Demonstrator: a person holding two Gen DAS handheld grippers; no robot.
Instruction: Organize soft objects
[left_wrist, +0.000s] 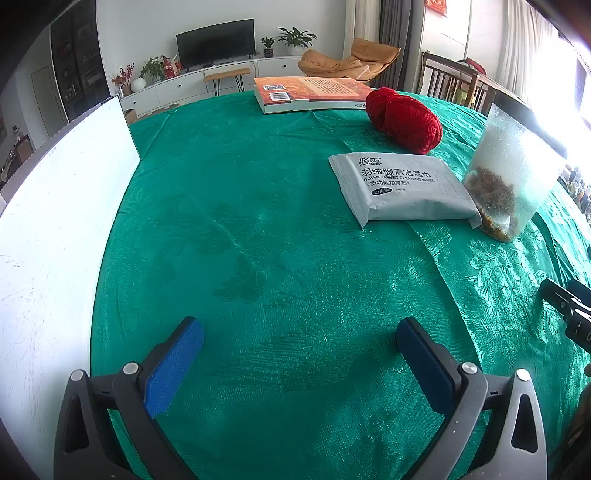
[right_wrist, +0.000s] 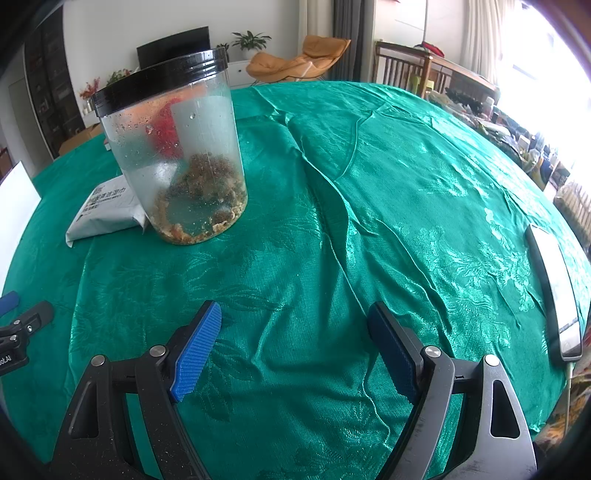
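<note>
Soft things number two on this table: one flat grey pack of wipes (left_wrist: 402, 188) and one red ball of yarn (left_wrist: 404, 120), both toward the far right part of the green tablecloth (left_wrist: 258, 240).

Nearest, the left gripper (left_wrist: 299, 354) hangs over bare cloth with its ribbed blue pads (left_wrist: 173, 365) spread wide and nothing between them. The right gripper (right_wrist: 293, 347) does the same, its jaws wide and empty above a rumpled stretch of the shiny, leaf-patterned damask. Along the table's right edge lies one slim phone-like slab (right_wrist: 557, 291), screen up. A white board (left_wrist: 55, 236) stands along the left edge.

Further in, the wipes pack lies flat, crinkly foil with printed lettering. Touching its right end stands one clear plastic jar (right_wrist: 181, 155), cylindrical, black screw lid, cloudy walls, brown crumbly stuff at the bottom.

Just behind the pack sits the yarn, plump and fuzzy, apart from it. Beyond that, at the far edge, lies one thick orange-covered book (left_wrist: 310, 94), flat.
</note>
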